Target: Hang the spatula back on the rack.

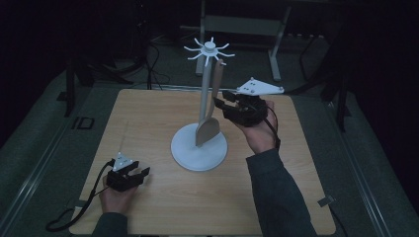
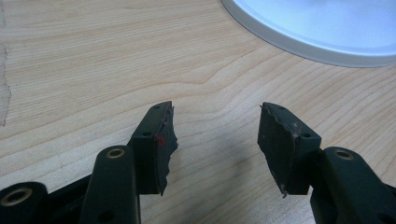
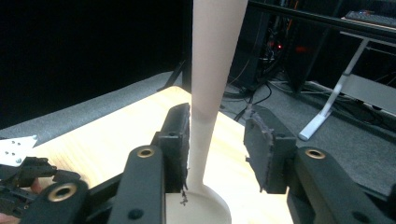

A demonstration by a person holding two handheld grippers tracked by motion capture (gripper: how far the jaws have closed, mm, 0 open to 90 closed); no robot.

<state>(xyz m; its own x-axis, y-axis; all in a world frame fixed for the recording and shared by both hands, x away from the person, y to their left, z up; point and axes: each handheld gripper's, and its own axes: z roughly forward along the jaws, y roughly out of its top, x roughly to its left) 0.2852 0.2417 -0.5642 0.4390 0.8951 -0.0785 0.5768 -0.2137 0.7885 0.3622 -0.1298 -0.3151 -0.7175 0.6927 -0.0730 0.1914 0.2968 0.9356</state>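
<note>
A pale wood-grain worktop (image 1: 163,207) sits in a dark room on grey carpet. One white stand (image 1: 199,146), with a round base, a thin pole and spoked hooks on top, carries one beige wooden spatula (image 1: 209,123) hanging blade down. The right tongs (image 1: 221,103) stand part open around its handle, one pad just beside it. The left tongs (image 1: 140,169) rest open and empty near the base.

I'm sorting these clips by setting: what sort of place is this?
Probably a lab or test room rather than a kitchen. A small wooden table stands alone on grey carpet in a dark room, with cables and metal equipment frames behind it, and a white rack with one spatula.
</note>
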